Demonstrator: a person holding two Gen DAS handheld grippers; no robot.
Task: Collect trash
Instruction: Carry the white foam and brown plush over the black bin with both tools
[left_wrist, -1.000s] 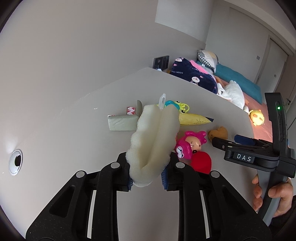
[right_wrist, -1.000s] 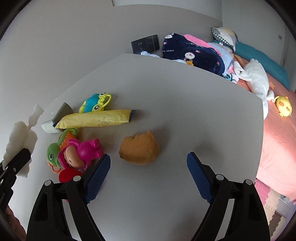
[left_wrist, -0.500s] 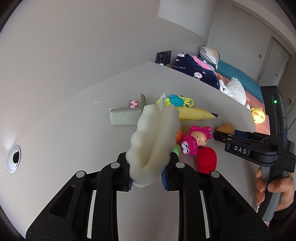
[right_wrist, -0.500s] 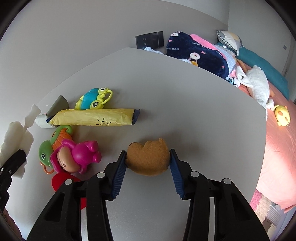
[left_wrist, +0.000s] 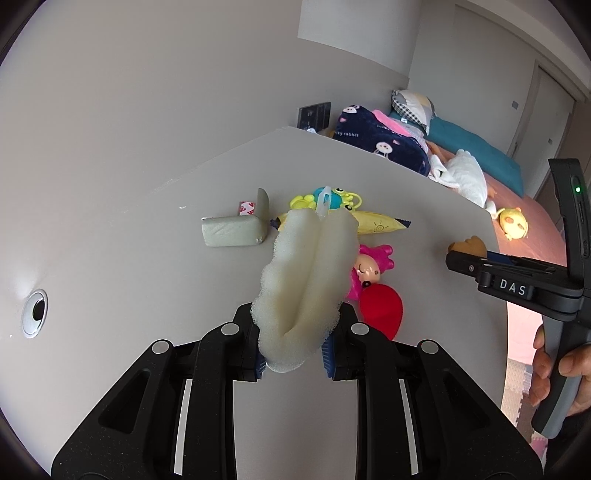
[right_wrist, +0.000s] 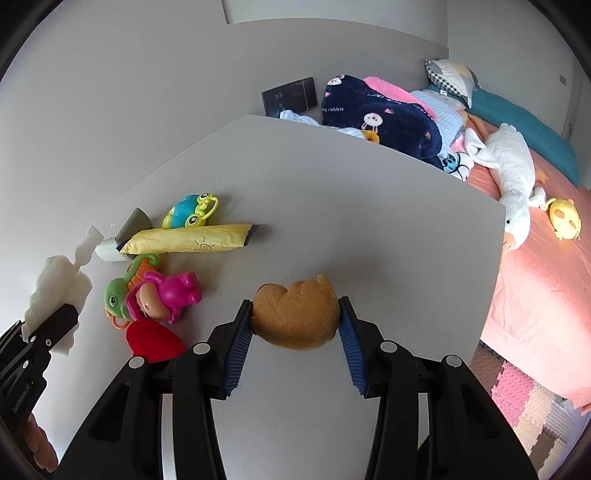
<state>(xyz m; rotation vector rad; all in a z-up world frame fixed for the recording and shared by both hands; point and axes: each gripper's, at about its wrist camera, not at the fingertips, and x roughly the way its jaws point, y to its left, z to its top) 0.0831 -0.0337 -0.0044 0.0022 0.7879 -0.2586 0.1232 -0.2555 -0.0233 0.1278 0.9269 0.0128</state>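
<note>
While both of your hands are loaded, each gripper carries one scrap of foam clear of the desk (right_wrist: 332, 206). Your left gripper (left_wrist: 293, 352) has its fingers clenched hard on a white foam piece (left_wrist: 306, 280), so hard that the foam folds into a crease down its middle and bulges out above the pads; gripping it low leaves most of it standing up in front of the camera, hiding part of the clutter behind. Your right gripper (right_wrist: 295, 332) grasps a brown sponge (right_wrist: 295, 319) by its two sides, the blue pads pressing in just enough to dent it. A side grip suits a soft rounded lump like this, since it cannot slip out forwards.

Left on the desk, close together near the wall, are a yellow padded mailer (right_wrist: 188, 242), a grey foam block (left_wrist: 231, 230) with a small red-and-white scrap (left_wrist: 246, 208) behind it, a blue frog toy (right_wrist: 190, 212), a pink doll toy (right_wrist: 162, 299), a green rattle (right_wrist: 116, 299) and a red heart-shaped piece (right_wrist: 153, 343). The toys probably stay; the mailer, block and scrap look like remaining trash.

No bin shows in either view, so you will likely need to turn away from the desk to drop both pieces. Beyond the desk lies a bed (right_wrist: 532, 258) with blankets and plush toys.
</note>
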